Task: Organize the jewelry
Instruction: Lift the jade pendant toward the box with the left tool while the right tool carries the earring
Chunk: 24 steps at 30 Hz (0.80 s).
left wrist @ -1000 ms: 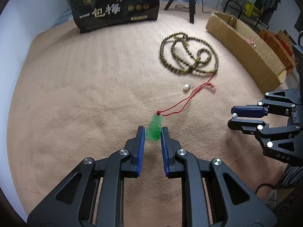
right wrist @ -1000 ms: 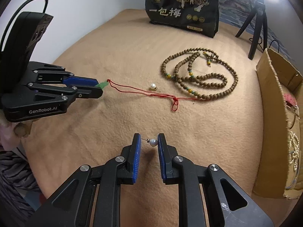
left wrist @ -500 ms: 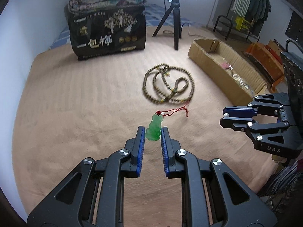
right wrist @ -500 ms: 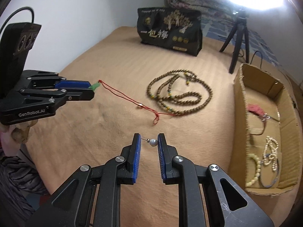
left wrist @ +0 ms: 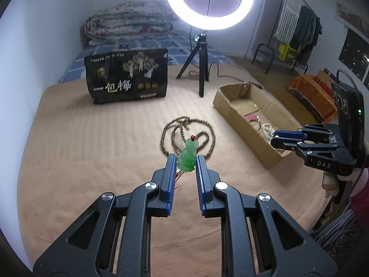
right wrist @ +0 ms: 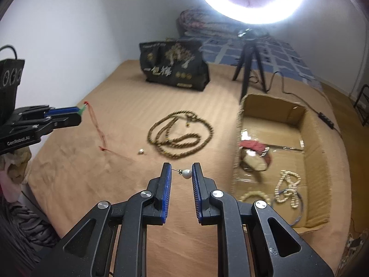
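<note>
Both loads are lifted mid-carry: the left gripper pinches a green carved jade pendant, the right gripper a white pearl earring, next likely the open cardboard box at right.

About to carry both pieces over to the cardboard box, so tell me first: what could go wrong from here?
1. The red cord hangs from the green pendant in the left tongs and trails on the blanket; it may drag or snag.
2. The pearl earring is pinched only at the tips of the right tongs; it could slip out.
3. A second pearl lies loose beside the bead necklace, easy to overlook.
</note>
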Each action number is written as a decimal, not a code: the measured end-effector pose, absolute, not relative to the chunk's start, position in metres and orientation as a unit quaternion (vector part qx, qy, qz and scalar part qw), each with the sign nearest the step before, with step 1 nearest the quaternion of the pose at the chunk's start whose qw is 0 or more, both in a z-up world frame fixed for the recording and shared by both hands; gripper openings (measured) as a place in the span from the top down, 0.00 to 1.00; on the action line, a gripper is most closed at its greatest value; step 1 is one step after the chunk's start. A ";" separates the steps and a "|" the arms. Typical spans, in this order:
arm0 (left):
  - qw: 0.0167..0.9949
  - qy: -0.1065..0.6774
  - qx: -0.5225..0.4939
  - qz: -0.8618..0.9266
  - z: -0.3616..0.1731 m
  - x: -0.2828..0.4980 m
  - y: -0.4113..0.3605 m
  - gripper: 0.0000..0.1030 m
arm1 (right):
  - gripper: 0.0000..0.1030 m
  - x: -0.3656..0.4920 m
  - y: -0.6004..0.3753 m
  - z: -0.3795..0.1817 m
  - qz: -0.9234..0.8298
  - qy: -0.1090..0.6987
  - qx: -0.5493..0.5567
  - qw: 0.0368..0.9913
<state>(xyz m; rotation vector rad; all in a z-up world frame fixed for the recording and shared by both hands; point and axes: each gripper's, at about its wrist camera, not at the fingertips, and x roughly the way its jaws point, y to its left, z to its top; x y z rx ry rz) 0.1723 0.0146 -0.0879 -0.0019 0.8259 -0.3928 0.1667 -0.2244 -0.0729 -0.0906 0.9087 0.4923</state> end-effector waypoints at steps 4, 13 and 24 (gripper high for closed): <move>0.900 0.388 -0.007 -0.199 -0.077 0.173 0.006 0.85 | 0.84 0.168 -0.249 -0.060 0.217 0.425 -0.032 0.878; 0.902 0.366 -0.006 -0.228 -0.057 0.190 -0.033 0.85 | 0.84 0.170 -0.304 -0.048 0.167 0.416 -0.004 0.894; 0.902 0.345 0.001 -0.260 -0.040 0.231 -0.094 0.85 | 0.84 0.175 -0.339 -0.045 0.134 0.411 0.025 0.901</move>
